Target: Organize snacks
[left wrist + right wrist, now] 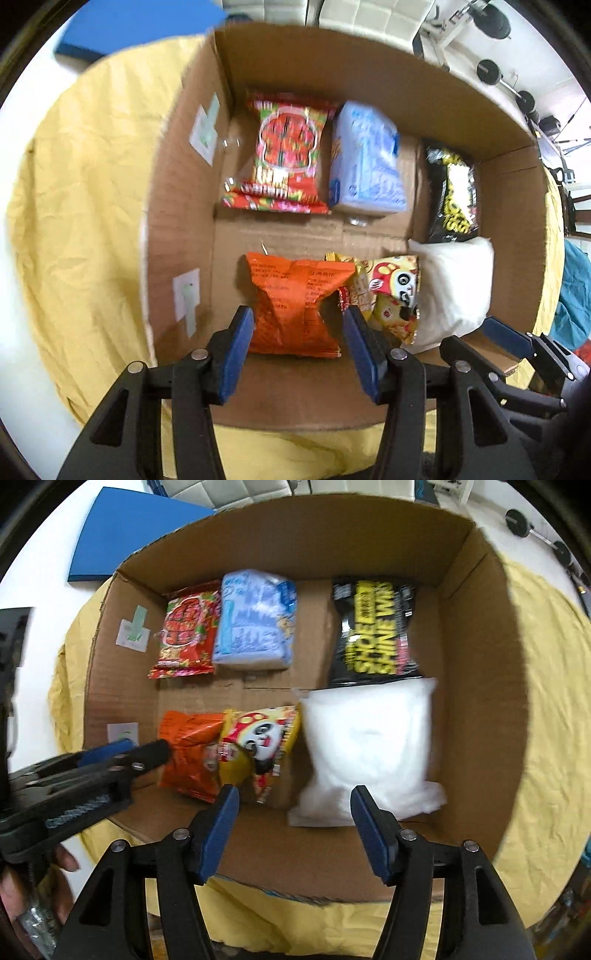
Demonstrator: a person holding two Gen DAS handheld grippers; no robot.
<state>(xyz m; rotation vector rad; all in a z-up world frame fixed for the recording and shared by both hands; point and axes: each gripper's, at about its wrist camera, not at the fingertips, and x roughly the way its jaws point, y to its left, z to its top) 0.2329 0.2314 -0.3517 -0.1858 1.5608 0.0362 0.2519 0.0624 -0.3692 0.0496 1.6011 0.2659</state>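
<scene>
A cardboard box (177,206) (476,716) holds several snack packs. In its far row lie a red pack (288,155) (186,627), a pale blue pack (365,162) (256,618) and a black-and-yellow pack (452,192) (375,627). The near row has an orange pack (295,302) (188,753), a yellow panda pack (391,291) (258,746) and a white pack (452,288) (365,753). My left gripper (297,350) (122,751) stands open, its fingers either side of the orange pack's near end. My right gripper (295,827) (491,328) is open just before the white pack.
The box rests on a wrinkled yellow cloth (81,206) (546,701) over a white table. A blue board (122,29) (129,528) lies at the far left. Dumbbells (491,70) (521,522) stand beyond the box. A hand (62,860) shows at the lower left.
</scene>
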